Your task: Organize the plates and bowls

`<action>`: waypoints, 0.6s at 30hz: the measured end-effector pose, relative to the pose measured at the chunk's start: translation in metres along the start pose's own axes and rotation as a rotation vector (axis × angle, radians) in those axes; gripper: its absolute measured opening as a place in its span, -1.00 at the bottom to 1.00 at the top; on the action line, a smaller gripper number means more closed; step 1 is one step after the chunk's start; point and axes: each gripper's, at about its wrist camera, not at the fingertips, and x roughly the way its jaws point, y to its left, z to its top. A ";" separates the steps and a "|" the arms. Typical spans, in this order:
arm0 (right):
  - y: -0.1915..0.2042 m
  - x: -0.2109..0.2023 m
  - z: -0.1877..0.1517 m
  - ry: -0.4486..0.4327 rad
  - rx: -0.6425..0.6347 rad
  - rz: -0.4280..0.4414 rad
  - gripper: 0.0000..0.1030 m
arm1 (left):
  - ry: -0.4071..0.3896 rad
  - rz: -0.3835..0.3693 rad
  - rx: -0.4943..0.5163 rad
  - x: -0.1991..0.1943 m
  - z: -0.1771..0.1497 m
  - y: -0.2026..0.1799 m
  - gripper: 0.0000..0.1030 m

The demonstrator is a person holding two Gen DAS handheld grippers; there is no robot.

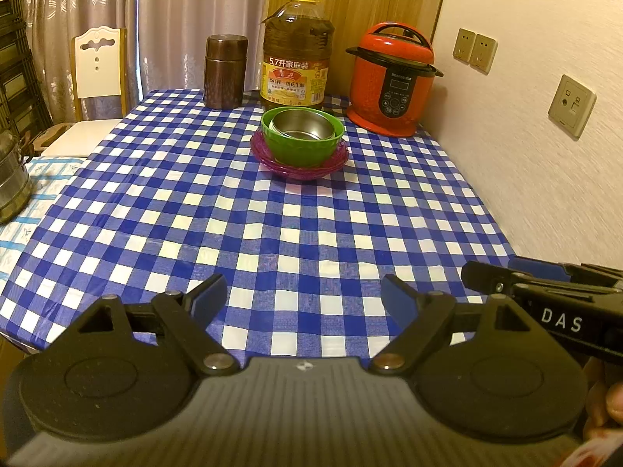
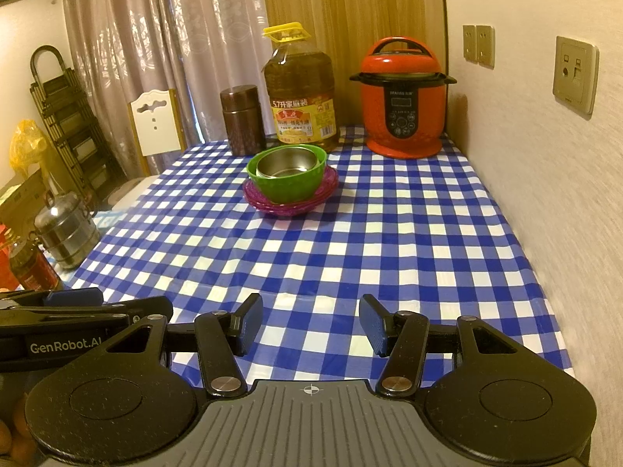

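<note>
Steel bowl (image 1: pixel 301 124) nested in green bowl (image 1: pixel 303 150), stacked on purple plates (image 1: pixel 300 169); both grippers (image 1: pixel 303 299) (image 2: pixel 310 325) held apart-jawed, empty, over the table (image 1: pixel 272 233).

Far end of checked bench (image 2: pixel 389 241), ahead of hand-held gripper: oil jug (image 2: pixel 300 93), brown canister (image 2: pixel 243 120), red cooker (image 2: pixel 403 99). Steel pot (image 2: pixel 67 229) & chair (image 2: pixel 156 122) off to its left.

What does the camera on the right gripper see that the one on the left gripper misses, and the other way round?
Only the right wrist view shows the yellow bag and a dark bottle at far left. Only the left wrist view shows part of a hand at its lower right edge. Both show the steel bowl nested in the green bowl on purple plates, the oil jug, the red cooker, and both open, empty grippers.
</note>
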 end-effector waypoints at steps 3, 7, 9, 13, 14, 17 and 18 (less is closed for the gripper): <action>0.000 0.000 0.000 0.000 0.000 0.000 0.07 | 0.000 0.001 0.001 0.000 0.000 0.000 0.65; 0.001 0.000 0.000 0.001 0.002 0.001 0.07 | 0.000 0.000 0.001 0.000 0.000 -0.001 0.65; 0.002 0.001 -0.001 0.002 0.003 0.001 0.07 | 0.000 0.001 0.001 0.000 0.000 0.000 0.65; 0.002 0.001 -0.001 0.001 0.004 0.001 0.07 | 0.000 -0.001 -0.001 0.000 0.000 -0.001 0.65; 0.002 0.001 -0.001 0.002 0.004 0.001 0.07 | 0.001 -0.001 -0.001 0.001 0.000 0.000 0.65; 0.002 0.001 -0.001 0.002 0.004 0.002 0.07 | 0.002 -0.001 -0.002 0.002 0.000 0.000 0.65; 0.002 0.001 -0.001 0.002 0.004 0.002 0.07 | 0.002 -0.001 -0.001 0.001 0.000 0.000 0.65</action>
